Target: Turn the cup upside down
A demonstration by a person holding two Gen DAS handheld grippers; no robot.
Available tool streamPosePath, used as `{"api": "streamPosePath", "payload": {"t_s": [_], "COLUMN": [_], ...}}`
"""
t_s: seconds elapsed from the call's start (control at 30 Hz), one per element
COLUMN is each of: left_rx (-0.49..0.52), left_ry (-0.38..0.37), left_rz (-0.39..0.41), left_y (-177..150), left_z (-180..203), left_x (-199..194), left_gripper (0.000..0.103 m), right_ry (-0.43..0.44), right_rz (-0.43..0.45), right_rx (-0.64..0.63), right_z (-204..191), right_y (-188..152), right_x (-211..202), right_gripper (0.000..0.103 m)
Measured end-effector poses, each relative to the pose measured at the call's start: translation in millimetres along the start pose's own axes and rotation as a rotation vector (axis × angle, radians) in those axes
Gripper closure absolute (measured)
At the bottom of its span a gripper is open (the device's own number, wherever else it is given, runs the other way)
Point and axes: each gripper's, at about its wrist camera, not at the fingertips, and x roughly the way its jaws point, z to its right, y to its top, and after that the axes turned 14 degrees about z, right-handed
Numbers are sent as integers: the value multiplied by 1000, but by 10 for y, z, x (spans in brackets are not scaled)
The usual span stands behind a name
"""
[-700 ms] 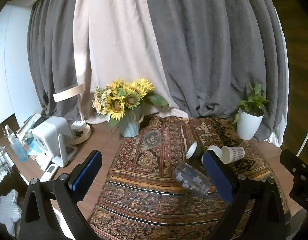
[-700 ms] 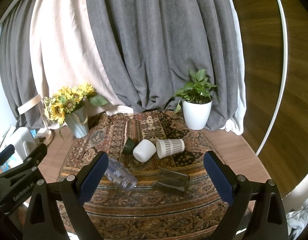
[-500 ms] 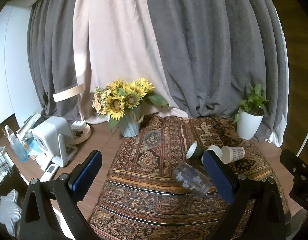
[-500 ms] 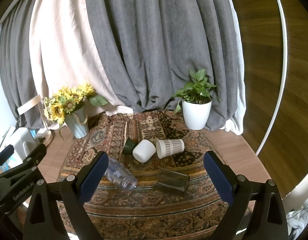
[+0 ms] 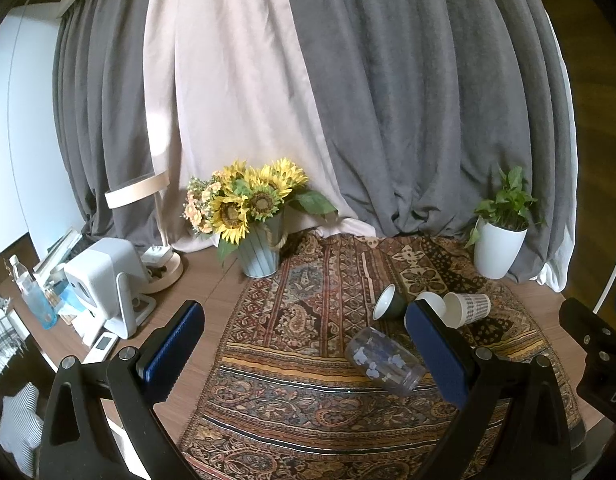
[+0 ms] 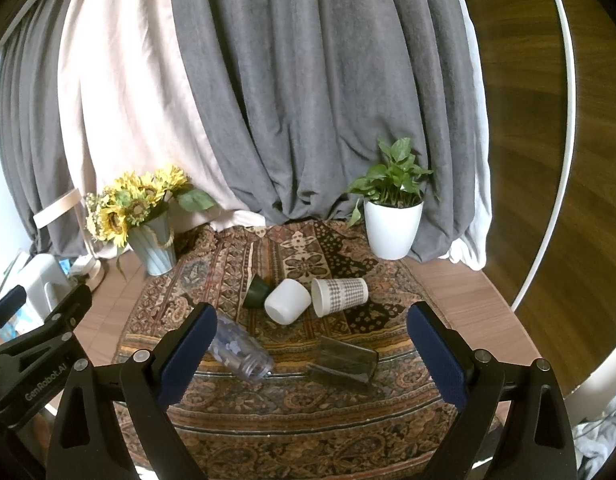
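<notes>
Right wrist: ahead of right hand-held gripper (image 6: 310, 354), five cups (image 6: 287, 301) lying sideways on rug (image 6: 308, 420); both hand-held grippers spread wide, holding nothing, left hand-held gripper (image 5: 303, 348) too.

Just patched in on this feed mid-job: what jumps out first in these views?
Five cups lie tipped on their sides on the patterned rug: a green cup, a white cup, a checked paper cup, a clear floral glass and a dark glass nearest the camera. Sunflowers stand back left and a potted plant back right, against the curtains. The left gripper and right gripper hang open, holding nothing.
</notes>
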Motion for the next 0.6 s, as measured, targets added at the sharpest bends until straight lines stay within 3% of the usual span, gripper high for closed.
{"api": "streamPosePath", "payload": {"t_s": [0.6], "left_rx": [-5], "left_ry": [0], "left_rz": [8], "left_y": [9], "left_z": [0], "left_x": [76], "left_gripper": [0], "right_ry": [1], "right_rz": [-4], "right_rx": [-3], "right_z": [-29], "right_y": [38], "right_x": [74], "right_gripper": [7]}}
